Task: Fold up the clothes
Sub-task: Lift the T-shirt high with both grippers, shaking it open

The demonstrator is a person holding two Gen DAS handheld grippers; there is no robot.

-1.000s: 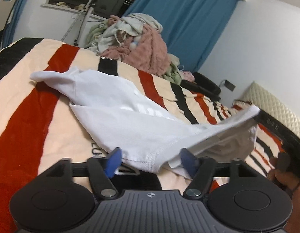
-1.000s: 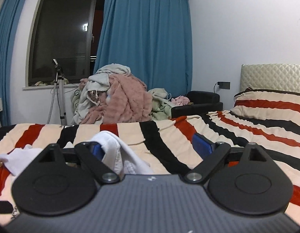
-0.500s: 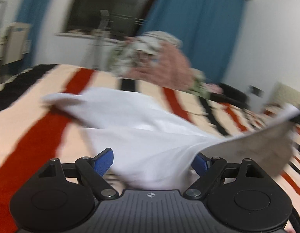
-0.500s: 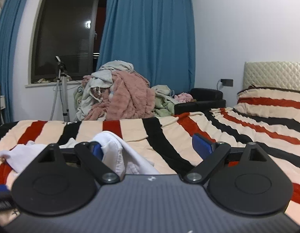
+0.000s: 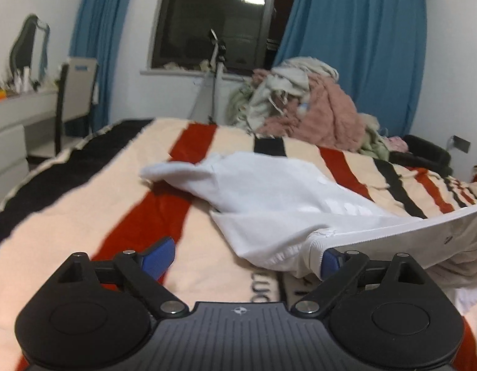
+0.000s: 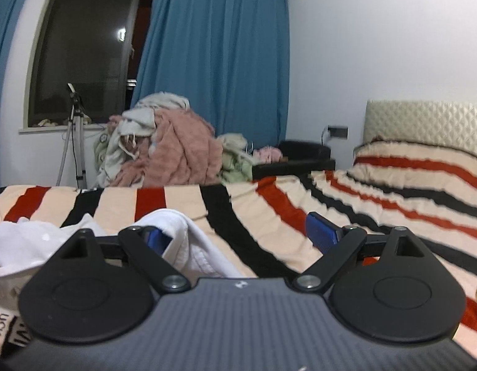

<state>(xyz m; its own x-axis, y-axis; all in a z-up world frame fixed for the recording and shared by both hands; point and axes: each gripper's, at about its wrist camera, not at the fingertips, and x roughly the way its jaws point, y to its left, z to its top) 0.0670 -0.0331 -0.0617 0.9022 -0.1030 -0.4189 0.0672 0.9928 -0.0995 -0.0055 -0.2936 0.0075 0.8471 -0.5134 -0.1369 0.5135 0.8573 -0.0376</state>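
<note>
Spreading step: easing the white cotton T-shirt (image 5: 278, 198) flat on the striped cream, red and black blanket (image 5: 84, 204) calls for low, even pulls.
Left gripper (image 5: 241, 258): jaws wide, nothing between them; hem against the blue pad at 3 o'clock.
Right gripper (image 6: 238, 232): jaws wide; a fold draped over the pad at 9 o'clock, not pinched.
Garment: rumpled, hem raised taut toward 3 o'clock, sleeve trailing toward 10 o'clock.
Beyond: pink and cream heap of clothes (image 5: 303, 108) at 12 o'clock, well apart.
</note>
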